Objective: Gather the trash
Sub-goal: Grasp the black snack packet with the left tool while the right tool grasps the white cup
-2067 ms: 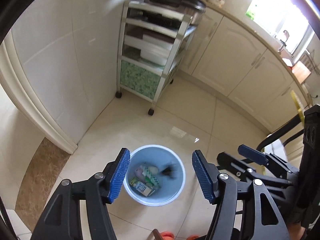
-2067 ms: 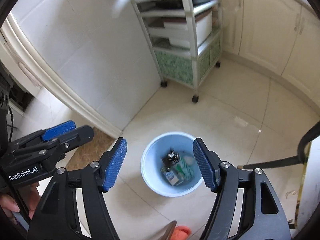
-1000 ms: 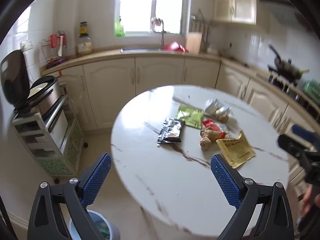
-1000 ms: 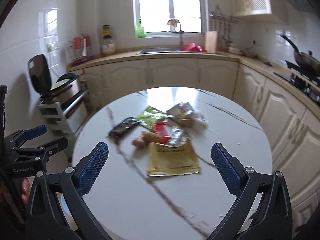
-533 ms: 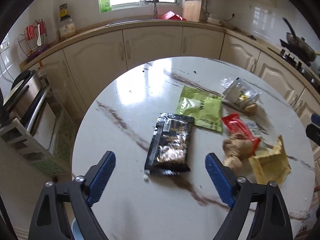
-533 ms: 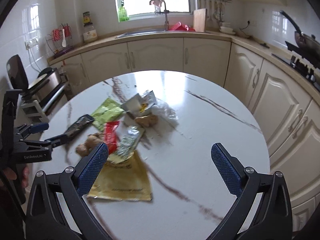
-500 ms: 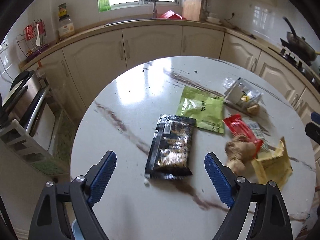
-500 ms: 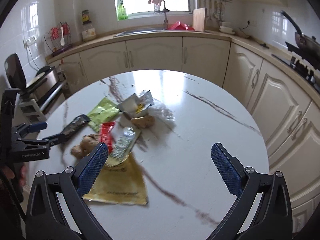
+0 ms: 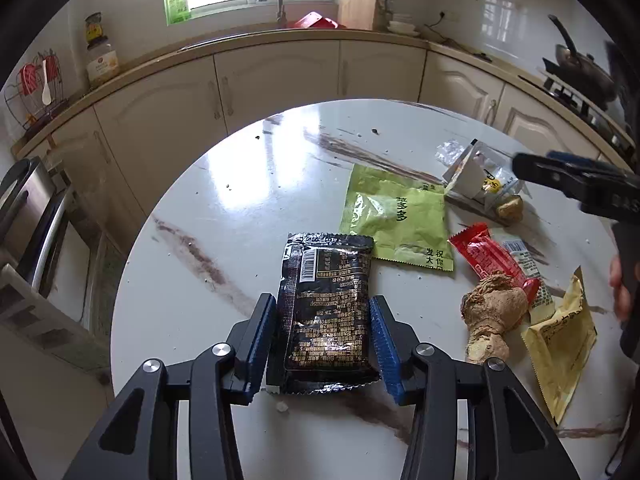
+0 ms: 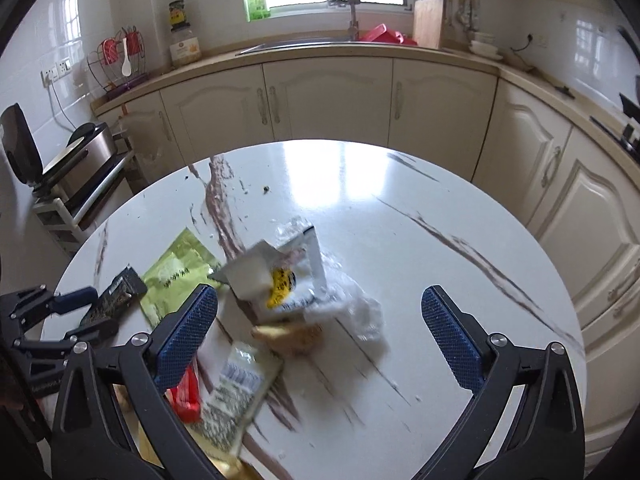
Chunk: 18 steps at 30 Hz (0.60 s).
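Left wrist view shows the left hand-held gripper narrowed around a black packet that lies flat on the round white counter, one blue finger along each long edge, though whether they press it I cannot tell. Just beyond the packet lie a green packet, a red wrapper, a ginger root and a yellow bag. The right hand-held gripper hangs wide open and empty above an opened white packet.

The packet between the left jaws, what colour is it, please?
Black packet with gold print, clearest in left wrist view.
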Each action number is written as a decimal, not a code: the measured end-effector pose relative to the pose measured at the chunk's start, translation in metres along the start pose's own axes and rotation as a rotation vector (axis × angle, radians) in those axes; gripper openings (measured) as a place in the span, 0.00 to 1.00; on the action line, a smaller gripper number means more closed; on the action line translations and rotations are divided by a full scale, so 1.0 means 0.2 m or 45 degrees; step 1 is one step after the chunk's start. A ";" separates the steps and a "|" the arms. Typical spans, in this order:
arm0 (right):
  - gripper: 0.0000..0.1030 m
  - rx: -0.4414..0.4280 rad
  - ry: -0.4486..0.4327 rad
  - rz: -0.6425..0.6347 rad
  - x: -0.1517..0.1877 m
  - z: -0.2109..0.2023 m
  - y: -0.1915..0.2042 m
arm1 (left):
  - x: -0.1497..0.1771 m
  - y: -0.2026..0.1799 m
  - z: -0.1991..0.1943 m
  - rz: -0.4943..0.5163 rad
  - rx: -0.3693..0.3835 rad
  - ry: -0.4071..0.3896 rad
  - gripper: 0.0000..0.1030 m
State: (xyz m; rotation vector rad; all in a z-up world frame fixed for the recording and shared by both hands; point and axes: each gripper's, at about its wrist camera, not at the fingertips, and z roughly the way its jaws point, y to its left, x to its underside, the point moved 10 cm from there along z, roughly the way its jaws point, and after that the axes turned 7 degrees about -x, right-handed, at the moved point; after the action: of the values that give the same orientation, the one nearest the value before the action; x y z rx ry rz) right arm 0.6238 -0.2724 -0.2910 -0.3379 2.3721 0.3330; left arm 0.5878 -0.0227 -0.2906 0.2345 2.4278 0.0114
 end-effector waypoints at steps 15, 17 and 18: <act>0.57 -0.028 0.118 -0.033 -0.02 0.24 0.21 | 0.05 0.02 -0.13 -0.042 0.107 -0.043 0.06; 0.53 -0.028 0.129 -0.046 -0.01 0.25 0.22 | 0.06 0.03 -0.15 -0.060 0.130 -0.040 0.06; 0.53 -0.020 0.138 -0.050 -0.01 0.25 0.21 | 0.06 0.03 -0.15 -0.071 0.134 -0.044 0.05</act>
State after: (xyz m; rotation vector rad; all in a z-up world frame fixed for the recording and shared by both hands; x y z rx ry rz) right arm 0.6423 -0.2163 -0.3202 -0.4189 2.4667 0.3223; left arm 0.5606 -0.0130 -0.2745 0.2127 2.4024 -0.1440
